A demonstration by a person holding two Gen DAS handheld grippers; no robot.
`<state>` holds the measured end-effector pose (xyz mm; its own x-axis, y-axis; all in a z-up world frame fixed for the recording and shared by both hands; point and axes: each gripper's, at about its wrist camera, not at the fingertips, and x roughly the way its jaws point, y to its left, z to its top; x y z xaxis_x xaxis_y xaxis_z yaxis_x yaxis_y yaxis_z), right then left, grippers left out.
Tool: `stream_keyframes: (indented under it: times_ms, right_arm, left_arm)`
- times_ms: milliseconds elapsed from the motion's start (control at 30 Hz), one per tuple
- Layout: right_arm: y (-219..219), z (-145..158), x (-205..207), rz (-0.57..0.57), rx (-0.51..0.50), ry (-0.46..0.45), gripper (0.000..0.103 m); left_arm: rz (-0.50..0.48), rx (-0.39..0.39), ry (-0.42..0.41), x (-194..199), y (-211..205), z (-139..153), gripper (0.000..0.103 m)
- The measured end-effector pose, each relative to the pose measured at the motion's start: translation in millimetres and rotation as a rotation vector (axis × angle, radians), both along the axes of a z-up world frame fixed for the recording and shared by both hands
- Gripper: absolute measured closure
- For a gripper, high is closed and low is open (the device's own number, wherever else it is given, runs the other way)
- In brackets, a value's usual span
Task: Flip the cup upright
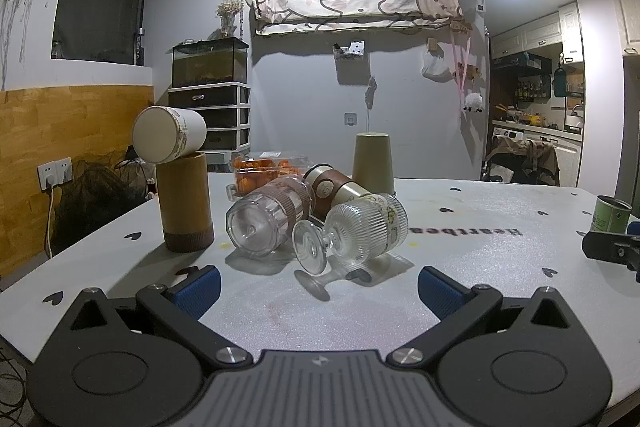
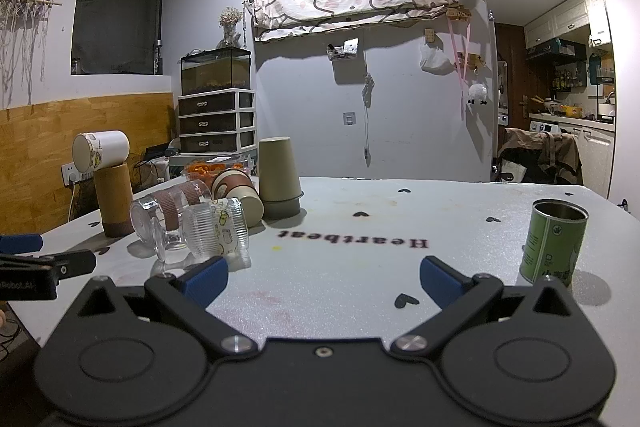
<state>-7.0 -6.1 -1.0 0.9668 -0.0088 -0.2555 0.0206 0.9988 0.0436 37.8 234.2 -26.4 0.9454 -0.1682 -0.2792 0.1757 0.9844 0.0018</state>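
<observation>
On the white foam-topped table (image 1: 480,227) printed with black hearts, a huddle of cups sits just ahead of the left gripper (image 1: 319,281): an upturned olive paper cup (image 1: 373,163), a brown cardboard tube (image 1: 186,203), and, nearest, the ribbed clear glass goblet (image 1: 360,231) lying on its side, foot toward the camera. Both the left gripper and the right gripper (image 2: 324,273) hang with jaws spread wide, holding nothing. This looks like the approach step; the next move likely calls for closing the left fingers across the goblet's bowl and rotating it onto its foot.

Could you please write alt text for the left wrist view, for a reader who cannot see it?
The open left gripper faces a ribbed stemmed glass and a clear banded cup, both lying on their sides on the white table. Behind them, an olive paper cup stands upside down.
</observation>
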Motion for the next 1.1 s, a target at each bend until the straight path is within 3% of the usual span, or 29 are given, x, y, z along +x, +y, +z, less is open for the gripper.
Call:
stream_keyframes:
  times_ms: [1100]
  right_arm:
    - [-4.7,0.9,-3.1,-0.002,0.003,-0.002,0.0]
  left_arm:
    - [-0.005,0.002,0.005,2.2,-1.9,-2.9,0.0]
